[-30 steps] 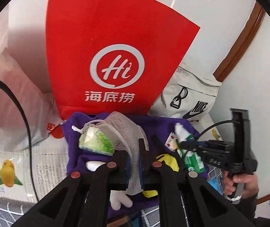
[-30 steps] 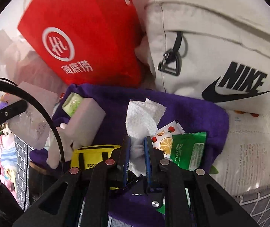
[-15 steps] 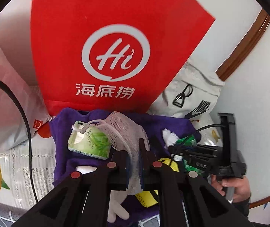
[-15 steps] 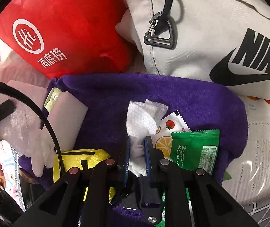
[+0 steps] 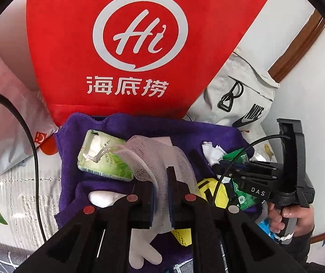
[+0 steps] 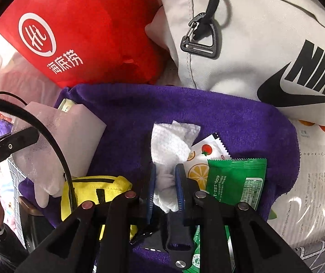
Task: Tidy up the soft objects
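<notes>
My left gripper [image 5: 161, 182] is shut on a white mesh pouch [image 5: 160, 154] whose drawstring trails onto a green tissue pack [image 5: 103, 157] on the purple towel [image 5: 162, 127]. My right gripper [image 6: 165, 179] is shut on a crumpled white cloth [image 6: 171, 141] over the same towel [image 6: 185, 107]. The right gripper also shows in the left wrist view [image 5: 219, 165], to the right, with the white cloth [image 5: 210, 151] in it. A yellow pouch [image 6: 89, 191] and a white plush piece [image 5: 103, 199] lie on the towel near me.
A red paper bag [image 5: 139, 45] stands behind the towel, a grey Nike bag [image 6: 264, 45] to its right. A green snack packet [image 6: 235, 179] and a fruit-print sachet [image 6: 204, 157] lie right of the cloth. A pink plastic bag [image 5: 0, 95] sits at the left.
Both grippers have moved forward towards the red bag and the Nike bag, each keeping its hold. The towel and its items now appear closer.
</notes>
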The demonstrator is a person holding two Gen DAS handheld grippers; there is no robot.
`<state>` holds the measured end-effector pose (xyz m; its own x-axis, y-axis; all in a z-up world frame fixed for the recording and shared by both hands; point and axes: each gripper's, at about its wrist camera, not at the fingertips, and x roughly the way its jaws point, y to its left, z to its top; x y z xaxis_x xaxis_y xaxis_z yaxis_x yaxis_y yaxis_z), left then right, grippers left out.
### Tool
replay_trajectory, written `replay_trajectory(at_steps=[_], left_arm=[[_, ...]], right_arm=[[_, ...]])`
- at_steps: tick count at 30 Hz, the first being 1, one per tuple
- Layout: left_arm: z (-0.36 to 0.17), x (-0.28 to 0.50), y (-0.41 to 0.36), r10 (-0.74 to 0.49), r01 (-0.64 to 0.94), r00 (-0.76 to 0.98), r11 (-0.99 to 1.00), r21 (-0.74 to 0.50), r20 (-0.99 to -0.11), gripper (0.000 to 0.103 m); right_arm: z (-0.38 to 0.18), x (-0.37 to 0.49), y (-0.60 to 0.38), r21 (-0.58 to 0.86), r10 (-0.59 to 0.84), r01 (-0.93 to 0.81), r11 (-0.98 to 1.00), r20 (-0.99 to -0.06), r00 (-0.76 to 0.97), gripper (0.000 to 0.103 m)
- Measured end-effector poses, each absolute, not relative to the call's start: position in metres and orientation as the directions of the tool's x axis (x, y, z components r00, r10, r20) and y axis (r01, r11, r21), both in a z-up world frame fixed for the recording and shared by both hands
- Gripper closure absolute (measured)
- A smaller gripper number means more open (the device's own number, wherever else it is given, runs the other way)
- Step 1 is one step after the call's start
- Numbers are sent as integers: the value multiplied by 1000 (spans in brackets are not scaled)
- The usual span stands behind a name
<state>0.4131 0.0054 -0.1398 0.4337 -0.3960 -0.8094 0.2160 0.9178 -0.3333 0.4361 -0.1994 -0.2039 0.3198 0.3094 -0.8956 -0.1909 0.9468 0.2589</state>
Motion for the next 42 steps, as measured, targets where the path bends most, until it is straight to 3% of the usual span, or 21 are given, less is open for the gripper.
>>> replay_trajectory(at_steps=[4,5,6,7,8,13,17,21,26,30,33,42], left_arm=[[-141,411,2,-400,221,413,916,-336,-818,72],[-141,411,1,-400,223,407,915,-336,-821,59],[-141,410,0,-398,223,398,916,-334,-826,40],[-141,409,-1,-392,219,392,919,-329,-833,32],[-141,408,-2,-377,215,387,924,-315,-842,28],[-136,401,-2,-342,195,398,938,-286,-851,27],[-129,392,4,-333,174,397,942,-286,-855,27],[-118,378,10,-313,160,413,949,-270,-855,27],[-105,343,14,-226,174,467,971,-162,-855,27],[-98,311,16,-180,157,486,981,-117,-855,12],[-91,282,15,-165,158,497,983,-99,-852,5],[-64,186,-3,-158,148,577,985,-88,-801,3]], right_arm=[[-200,430,-193,243,301,-209,947,-899,318,79],[-199,429,-192,246,303,-211,946,-900,314,75],[-198,427,-191,251,309,-212,945,-898,312,66],[-196,425,-191,255,315,-216,942,-895,316,57],[-192,423,-190,254,317,-223,941,-891,324,53],[-179,407,-183,222,300,-244,944,-883,360,38],[-167,397,-187,233,308,-236,943,-879,365,37],[-153,379,-191,226,299,-223,948,-873,386,29],[-137,346,-195,212,274,-191,958,-873,403,19],[-110,308,-205,207,267,-176,962,-844,465,8],[-96,283,-207,228,287,-179,957,-826,484,5],[-78,199,-202,189,259,-186,964,-812,522,0]])
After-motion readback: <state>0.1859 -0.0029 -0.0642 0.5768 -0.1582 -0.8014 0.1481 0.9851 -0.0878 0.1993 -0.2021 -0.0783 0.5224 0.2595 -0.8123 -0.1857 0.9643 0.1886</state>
